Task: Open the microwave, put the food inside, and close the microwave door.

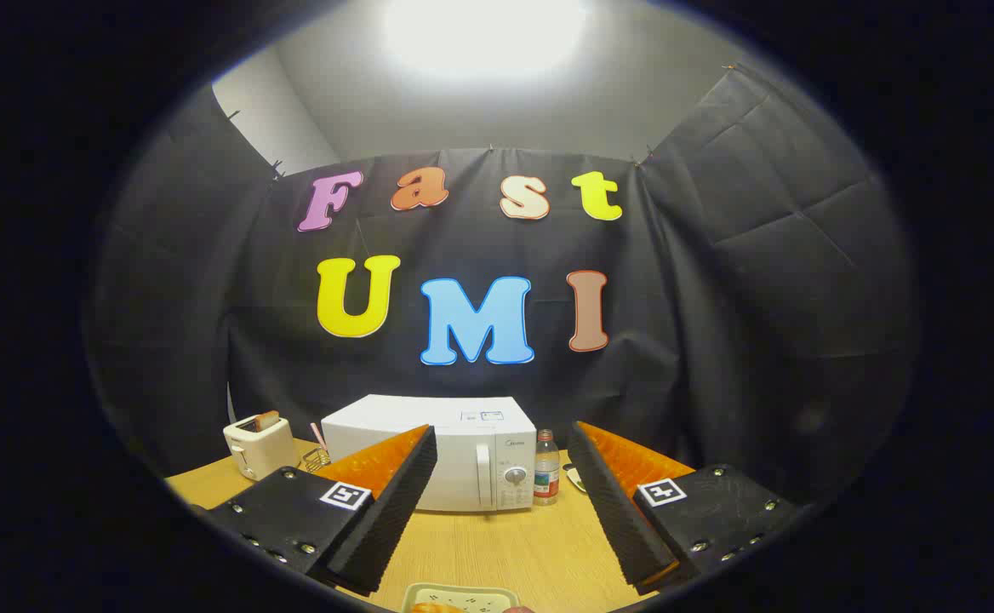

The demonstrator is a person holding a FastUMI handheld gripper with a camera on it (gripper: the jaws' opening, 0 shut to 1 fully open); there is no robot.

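Fingers spread wide on my gripper (501,502), nothing held between them, only bare wooden table (497,545) showing in the gap. Just below the fingers, close in at the near edge of the table, I see a pale plate (429,593) with something orange on it, the food (437,608), though only its top shows and I cannot tell what kind it is. Beyond the fingertips, well back on the table against the black cloth wall, stands the white microwave (463,451) with its door shut, the upright handle (483,475) and a round dial (515,476) on its right side facing me. My left finger overlaps its lower left corner. Just beside the microwave on its right is a small clear bottle (546,466) with a label, and a small pale thing lies past that, too little visible to name. To the microwave's left sits a white toaster (259,447) with a slice poking out, and between the two a small wire holder (317,458) with a pink stick in it
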